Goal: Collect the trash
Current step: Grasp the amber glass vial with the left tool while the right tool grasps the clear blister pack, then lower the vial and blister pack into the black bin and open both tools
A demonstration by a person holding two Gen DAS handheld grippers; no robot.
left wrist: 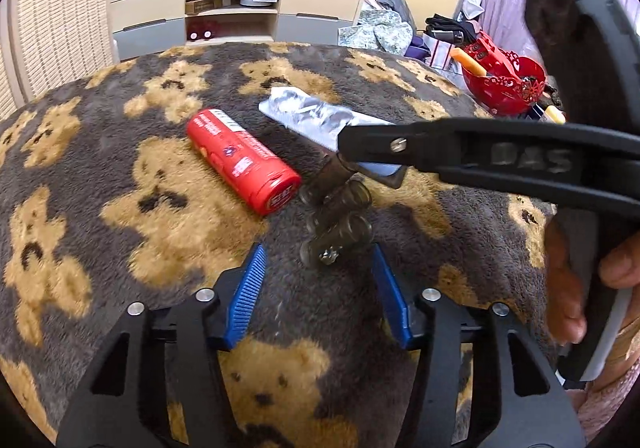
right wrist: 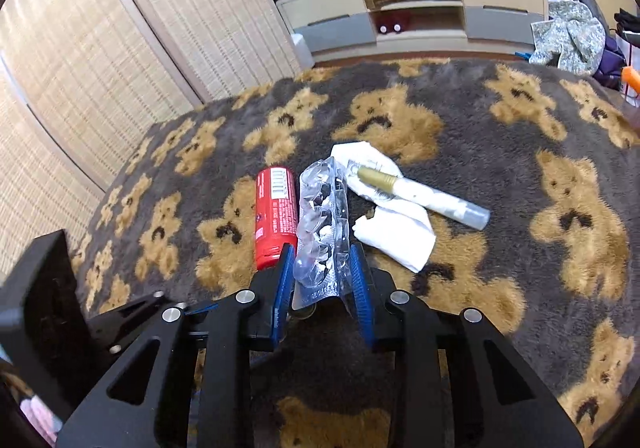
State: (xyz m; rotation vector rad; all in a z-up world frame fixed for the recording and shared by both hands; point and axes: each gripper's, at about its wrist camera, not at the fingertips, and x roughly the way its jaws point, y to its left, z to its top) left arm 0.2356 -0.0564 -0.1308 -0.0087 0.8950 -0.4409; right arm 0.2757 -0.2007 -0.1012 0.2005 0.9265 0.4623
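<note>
My right gripper pinches the crinkly clear-and-foil blister pack: light, flimsy; my left gripper hangs unclenched

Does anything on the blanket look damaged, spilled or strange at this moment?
Nothing is spilled. The blister pack between the right gripper fingers is crumpled, with opened pockets. A white tissue lies crumpled under a pen-like tube. The red can lies on its side. All look like trash on the blanket.
</note>
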